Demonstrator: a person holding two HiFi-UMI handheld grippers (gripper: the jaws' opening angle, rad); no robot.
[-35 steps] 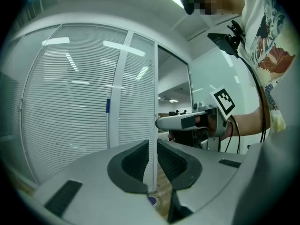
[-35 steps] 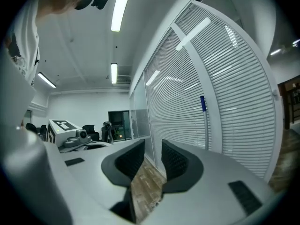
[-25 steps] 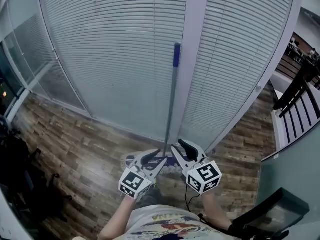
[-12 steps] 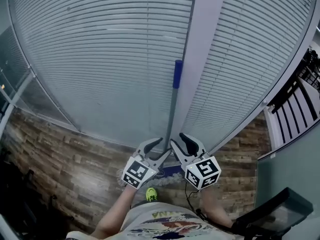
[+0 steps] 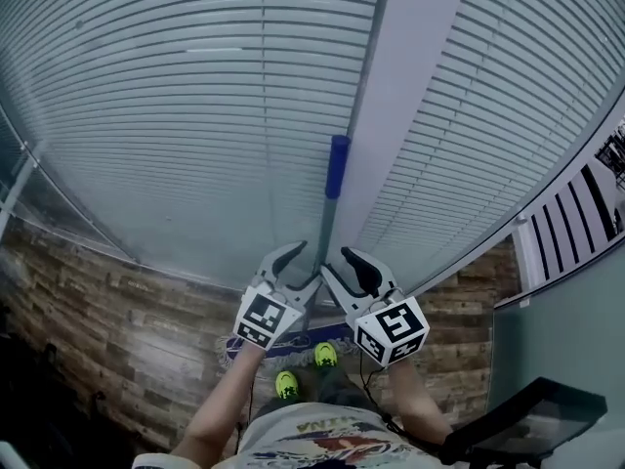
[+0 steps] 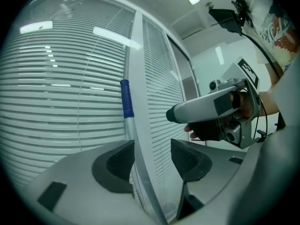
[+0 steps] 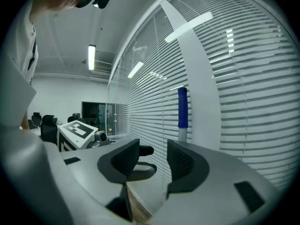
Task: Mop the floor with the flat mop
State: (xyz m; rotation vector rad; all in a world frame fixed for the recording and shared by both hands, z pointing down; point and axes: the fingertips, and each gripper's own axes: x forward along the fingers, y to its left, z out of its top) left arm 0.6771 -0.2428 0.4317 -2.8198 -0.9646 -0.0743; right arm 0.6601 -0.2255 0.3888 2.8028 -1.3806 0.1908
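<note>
flat mop (image 5: 325,225) stands upright against the pale pillar (image 5: 415,86) between the slatted blinds (image 5: 166,115), with its blue grip (image 5: 337,166) on top. In head view its handle runs up between the left gripper (image 5: 309,262) and the right gripper (image 5: 335,261). Only head view shows the mop head (image 5: 298,342) on the wood floor (image 5: 117,330), just ahead of the person's green shoes (image 5: 286,386). Only the left gripper view shows the hand (image 6: 241,101) wrapped round the right gripper. Only the right gripper view shows the room behind, with a lit ceiling lamp (image 7: 91,56). Left gripper: jaws have just been opening and now stand wide apart, pads pressing nothing, handle beyond its left pad. Right gripper: jaws have also just been opening, now moderately apart, with nothing between them and the handle off beyond its right pad.
</note>
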